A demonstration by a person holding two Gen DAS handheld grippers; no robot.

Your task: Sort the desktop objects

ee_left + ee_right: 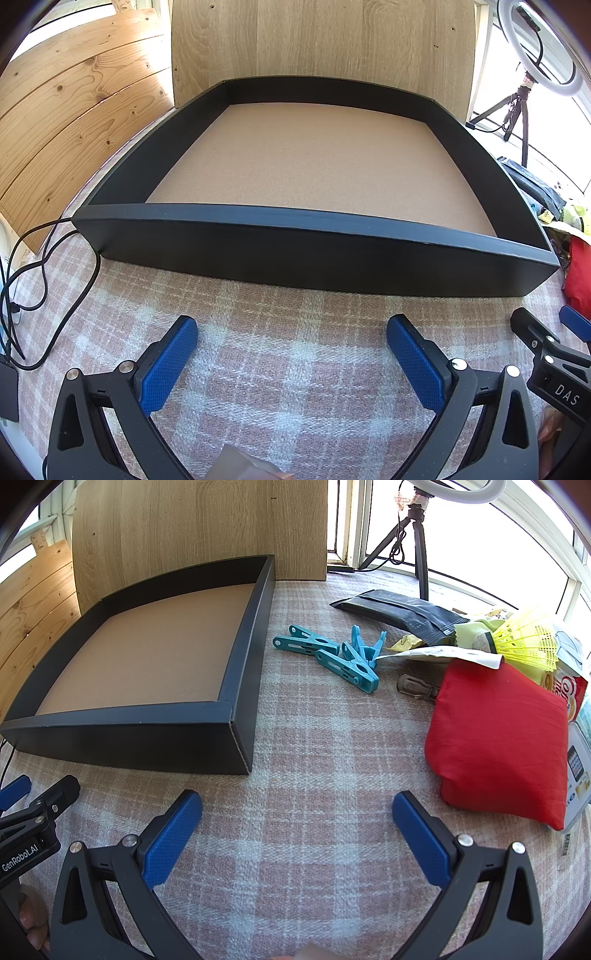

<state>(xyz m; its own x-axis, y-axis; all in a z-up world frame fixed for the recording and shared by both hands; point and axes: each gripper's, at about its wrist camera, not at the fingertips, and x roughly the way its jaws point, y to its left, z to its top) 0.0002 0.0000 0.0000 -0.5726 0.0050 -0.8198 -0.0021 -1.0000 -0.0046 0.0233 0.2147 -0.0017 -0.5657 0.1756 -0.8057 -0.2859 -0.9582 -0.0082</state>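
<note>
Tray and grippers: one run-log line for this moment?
tray: empty | left hand-held gripper: open | right hand-held gripper: open | clips: beside tray

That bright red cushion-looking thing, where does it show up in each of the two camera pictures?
Left wrist view: only a sliver of the red pouch shows at the far right edge, past the tray's corner.
Right wrist view: the red pouch lies in full at right, on the checked cloth.
Shared landmark: the black tray with its brown floor.

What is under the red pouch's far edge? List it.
Under the red pouch, a metal clip and a white packet poke out. Their covered ends, and anything else beneath, stay hidden.
</note>
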